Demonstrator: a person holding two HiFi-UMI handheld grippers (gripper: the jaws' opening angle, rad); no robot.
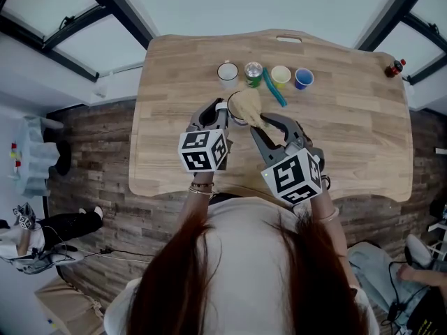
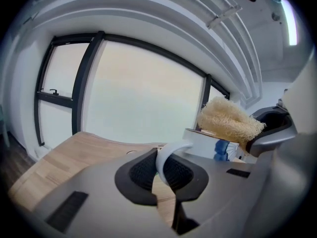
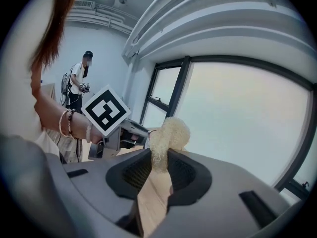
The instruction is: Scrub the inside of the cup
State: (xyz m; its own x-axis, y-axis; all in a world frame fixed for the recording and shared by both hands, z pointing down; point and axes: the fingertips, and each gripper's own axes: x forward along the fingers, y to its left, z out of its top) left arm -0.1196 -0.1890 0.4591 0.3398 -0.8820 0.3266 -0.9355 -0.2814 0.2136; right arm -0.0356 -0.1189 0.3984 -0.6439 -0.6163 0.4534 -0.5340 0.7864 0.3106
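My left gripper (image 2: 163,175) is clamped on the curved handle of the white ceramic cup (image 2: 208,142), held over the light wooden table (image 1: 349,131). My right gripper (image 3: 159,170) pinches the tan fibrous loofah sponge (image 3: 168,133), which sits at the cup's mouth. Print on the green can (image 1: 253,74) just beyond both grippers is too small to read; bare tabletop lies open on either side of them.
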